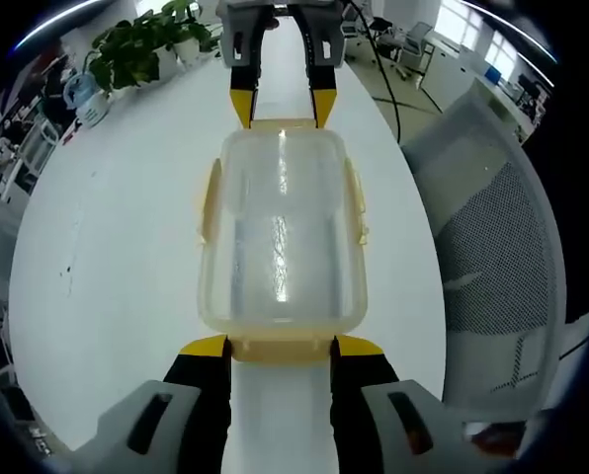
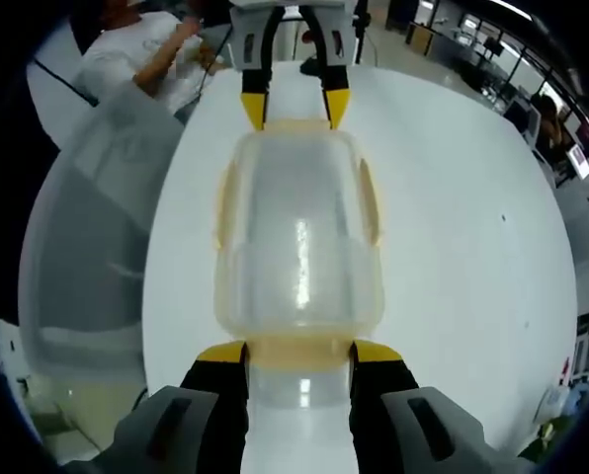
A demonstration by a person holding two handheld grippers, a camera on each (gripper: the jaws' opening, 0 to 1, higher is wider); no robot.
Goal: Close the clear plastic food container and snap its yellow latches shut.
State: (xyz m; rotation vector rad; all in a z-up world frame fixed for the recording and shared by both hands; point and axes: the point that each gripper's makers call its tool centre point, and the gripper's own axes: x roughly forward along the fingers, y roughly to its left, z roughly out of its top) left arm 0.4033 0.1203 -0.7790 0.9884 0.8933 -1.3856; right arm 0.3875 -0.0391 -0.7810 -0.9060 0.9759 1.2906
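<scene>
Left gripper view: the clear container (image 1: pixel 281 232) sits on the white table (image 1: pixel 117 227), lid on, its yellow latches (image 1: pixel 210 202) lying along both long sides. The left gripper (image 1: pixel 281 348) has its jaws spread, yellow tips touching the near end latch, gripping nothing. At the far end, the right gripper (image 1: pixel 283 107) meets the container with its tips apart. A potted plant (image 1: pixel 141 44) stands far left; a mesh chair (image 1: pixel 492 257) is on the right.

Right gripper view: same container (image 2: pixel 296 237), seen from the opposite end. The right gripper (image 2: pixel 298 354) is spread wide, tips against the near latch, unclenched. The left gripper (image 2: pixel 294 104) touches the far end. A person in white (image 2: pixel 141 49) sits far left.
</scene>
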